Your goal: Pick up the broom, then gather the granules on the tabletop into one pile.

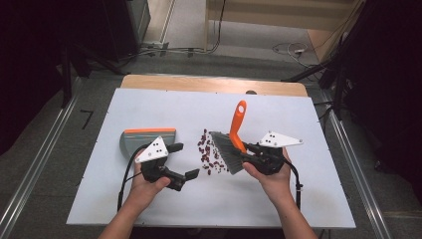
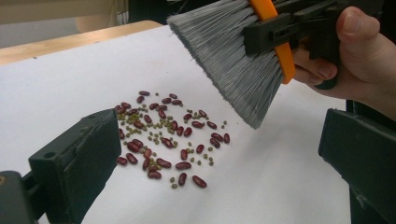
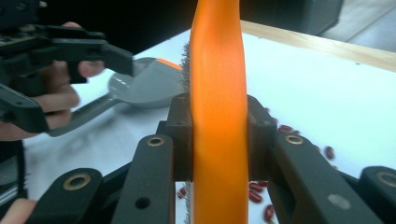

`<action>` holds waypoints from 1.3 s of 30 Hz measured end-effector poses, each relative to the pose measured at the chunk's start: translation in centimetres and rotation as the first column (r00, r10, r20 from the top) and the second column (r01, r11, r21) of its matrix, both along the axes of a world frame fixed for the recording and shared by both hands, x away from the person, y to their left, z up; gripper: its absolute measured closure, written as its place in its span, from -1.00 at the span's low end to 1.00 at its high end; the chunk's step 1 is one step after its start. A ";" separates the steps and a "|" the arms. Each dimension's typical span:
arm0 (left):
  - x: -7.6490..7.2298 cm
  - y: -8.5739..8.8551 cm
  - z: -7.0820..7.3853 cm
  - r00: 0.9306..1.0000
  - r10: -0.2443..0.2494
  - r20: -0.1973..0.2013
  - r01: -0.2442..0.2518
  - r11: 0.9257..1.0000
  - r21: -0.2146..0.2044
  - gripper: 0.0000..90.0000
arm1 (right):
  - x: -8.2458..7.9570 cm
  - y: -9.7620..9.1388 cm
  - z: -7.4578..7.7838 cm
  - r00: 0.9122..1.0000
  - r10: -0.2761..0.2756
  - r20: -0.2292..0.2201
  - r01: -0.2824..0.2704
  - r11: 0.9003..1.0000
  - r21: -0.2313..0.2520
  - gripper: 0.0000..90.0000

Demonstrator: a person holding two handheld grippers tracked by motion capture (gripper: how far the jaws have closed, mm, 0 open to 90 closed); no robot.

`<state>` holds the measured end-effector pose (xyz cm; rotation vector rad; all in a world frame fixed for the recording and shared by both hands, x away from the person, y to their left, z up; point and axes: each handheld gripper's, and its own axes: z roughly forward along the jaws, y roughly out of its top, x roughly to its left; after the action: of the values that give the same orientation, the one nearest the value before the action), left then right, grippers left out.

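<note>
A hand brush [image 1: 234, 139] with an orange handle [image 3: 218, 116] and grey bristles [image 2: 233, 56] is held above the white table sheet by my right gripper [image 1: 246, 152], whose jaws are shut on the handle. Red beans and small green beans [image 1: 206, 152] [image 2: 166, 135] lie scattered just left of the bristles. A grey dustpan [image 1: 148, 141] with an orange lip lies flat at the left, also in the right gripper view [image 3: 144, 86]. My left gripper [image 1: 185, 160] is open, near the dustpan's handle, its jaws framing the beans and holding nothing.
The white sheet [image 1: 149, 104] covers a wooden table whose bare edge [image 1: 199, 82] shows at the back. Cables lie on the floor beyond. Dark stands flank both sides.
</note>
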<state>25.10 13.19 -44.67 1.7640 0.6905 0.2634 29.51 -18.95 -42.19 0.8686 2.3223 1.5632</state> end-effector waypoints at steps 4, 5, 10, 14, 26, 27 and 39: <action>-0.2 0.5 -0.1 1.000 0.020 0.005 -0.020 1.000 -0.002 -1.00 | 0.2 -0.4 0.1 0.999 -0.035 0.002 0.035 0.999 -0.018 0.51; -0.2 0.6 -0.1 1.000 0.028 0.005 -0.028 1.000 -0.001 -1.00 | 0.3 -0.6 0.2 0.999 -0.039 0.002 0.039 0.999 -0.022 0.51; -0.5 1.3 -0.1 0.999 0.045 0.006 -0.045 0.999 -0.002 -1.00 | 0.8 -1.3 0.3 0.997 -0.081 -0.011 0.081 0.996 -0.029 0.51; -0.6 1.6 -0.1 0.998 0.063 0.010 -0.063 0.998 0.007 -1.00 | 1.3 -2.0 0.1 0.993 -0.113 -0.013 0.113 0.993 -0.041 0.51; -0.7 3.4 -0.1 0.993 0.114 0.009 -0.114 0.993 -0.013 -1.00 | 2.8 -3.8 -0.1 0.981 -0.188 -0.046 0.183 0.978 -0.100 0.51; -0.7 3.5 -0.1 0.993 0.120 0.008 -0.119 0.993 -0.015 -1.00 | 3.0 -3.9 -0.2 0.980 -0.192 -0.049 0.186 0.976 -0.110 0.51; -1.0 4.5 -0.4 0.988 0.154 0.002 -0.154 0.988 0.027 -1.00 | 4.3 -5.1 -0.1 0.972 -0.233 -0.037 0.221 0.956 -0.194 0.51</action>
<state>24.06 17.71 -45.10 1.7385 0.8282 0.3794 33.80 -24.06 -42.33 1.1016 2.2690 1.2192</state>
